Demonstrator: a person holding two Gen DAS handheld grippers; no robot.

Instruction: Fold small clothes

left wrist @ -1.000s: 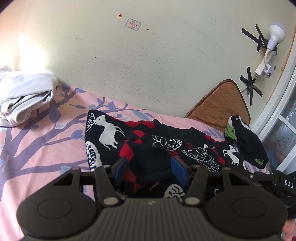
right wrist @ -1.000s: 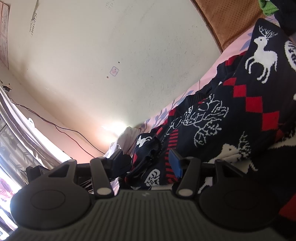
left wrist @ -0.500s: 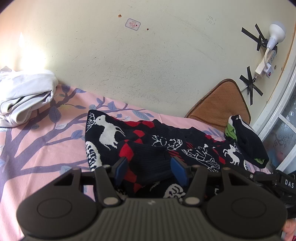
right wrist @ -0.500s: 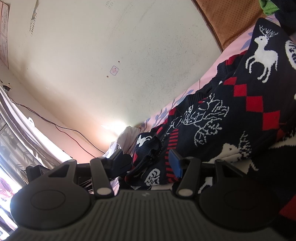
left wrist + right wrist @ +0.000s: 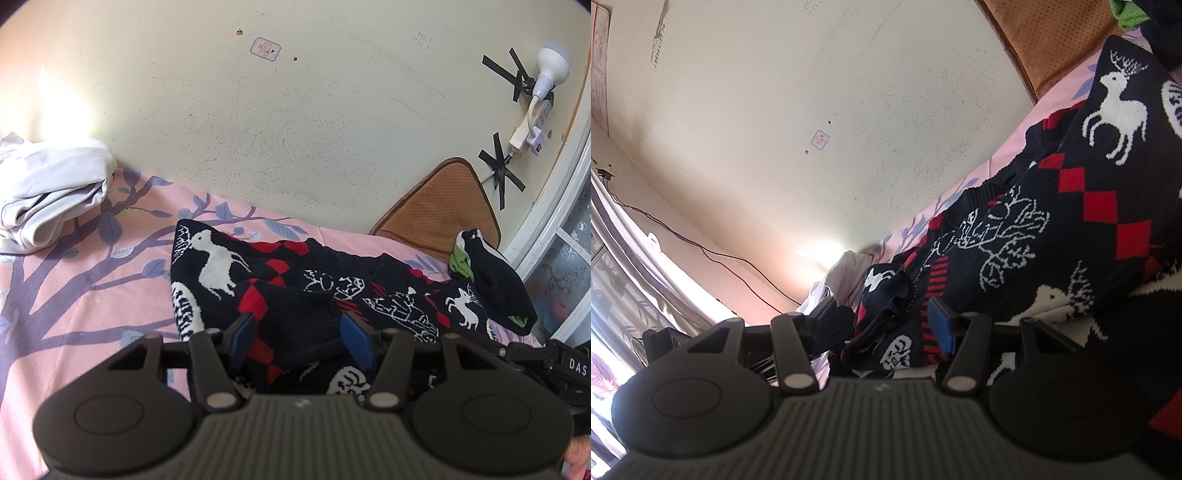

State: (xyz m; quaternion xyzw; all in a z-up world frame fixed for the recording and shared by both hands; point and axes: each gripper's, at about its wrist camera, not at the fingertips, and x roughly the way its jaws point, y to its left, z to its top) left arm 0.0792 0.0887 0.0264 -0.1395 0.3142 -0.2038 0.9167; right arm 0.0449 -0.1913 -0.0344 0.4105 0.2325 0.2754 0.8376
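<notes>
A dark knitted sweater (image 5: 332,280) with white deer and red diamonds lies spread on the pink bedsheet (image 5: 74,295). My left gripper (image 5: 299,339) is low over its near edge, and a thick folded black ribbed part fills the gap between the blue pads (image 5: 242,338), which press on it. In the right wrist view the same sweater (image 5: 1071,221) fills the right side. My right gripper (image 5: 886,325) holds a bunched fold of it between its fingers. The right gripper's body (image 5: 569,365) shows at the left view's right edge.
A heap of white cloth (image 5: 48,188) lies at the far left against the cream wall. A brown cushion (image 5: 439,214) leans in the right corner with a black and green garment (image 5: 491,280) before it. A window frame (image 5: 554,229) and a curtain (image 5: 613,295) bound the sides.
</notes>
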